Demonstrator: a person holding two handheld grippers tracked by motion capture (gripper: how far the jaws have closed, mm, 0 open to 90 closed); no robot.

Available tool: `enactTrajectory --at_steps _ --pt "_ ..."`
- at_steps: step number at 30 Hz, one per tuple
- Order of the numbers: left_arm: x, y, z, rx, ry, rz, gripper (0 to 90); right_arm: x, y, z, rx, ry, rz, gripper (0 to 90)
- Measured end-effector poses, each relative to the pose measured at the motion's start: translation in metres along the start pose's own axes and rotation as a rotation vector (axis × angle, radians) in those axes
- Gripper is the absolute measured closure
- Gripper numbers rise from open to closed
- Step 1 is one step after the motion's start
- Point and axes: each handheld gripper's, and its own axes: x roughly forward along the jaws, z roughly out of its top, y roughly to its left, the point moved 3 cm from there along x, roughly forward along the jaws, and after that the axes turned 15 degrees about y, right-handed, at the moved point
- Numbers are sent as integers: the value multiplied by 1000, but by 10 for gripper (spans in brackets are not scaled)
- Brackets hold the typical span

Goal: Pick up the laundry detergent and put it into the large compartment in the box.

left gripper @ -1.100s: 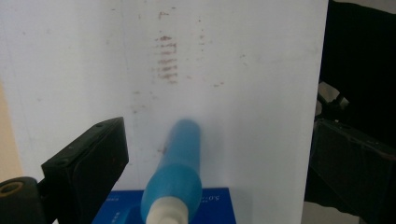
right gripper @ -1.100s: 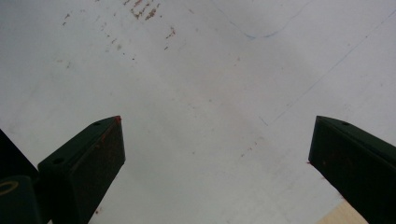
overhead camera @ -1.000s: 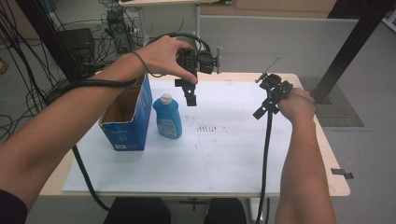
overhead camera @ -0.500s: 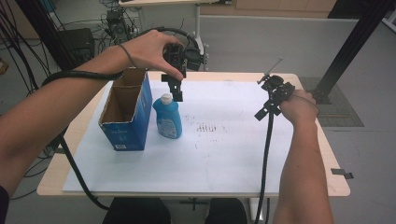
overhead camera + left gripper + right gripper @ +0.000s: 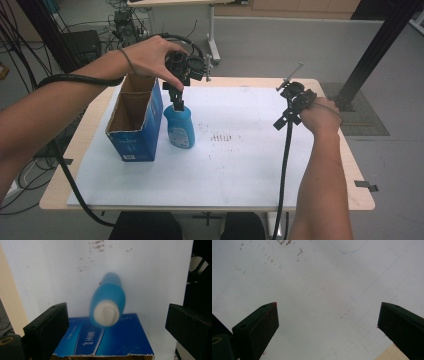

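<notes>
The left gripper (image 5: 176, 98) hangs with fingers spread wide just above the blue bottle's (image 5: 180, 127) white cap (image 5: 106, 314), beside the box (image 5: 131, 131); descending off-centre, one finger could topple it.

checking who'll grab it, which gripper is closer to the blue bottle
Left. The left gripper hangs open right above the blue bottle, its white cap between the jaws. The right gripper sits open far off over the white mat near the table's right edge.
</notes>
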Motion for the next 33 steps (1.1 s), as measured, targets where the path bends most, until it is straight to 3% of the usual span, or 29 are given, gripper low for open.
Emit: enactTrajectory --at_steps 18,33 --pt "34 0 -8 5 -2 -1 57 5 8 6 -1 23 -6 38" --pt "44 1 -1 32 -30 9 59 13 6 2 5 25 -1 38"
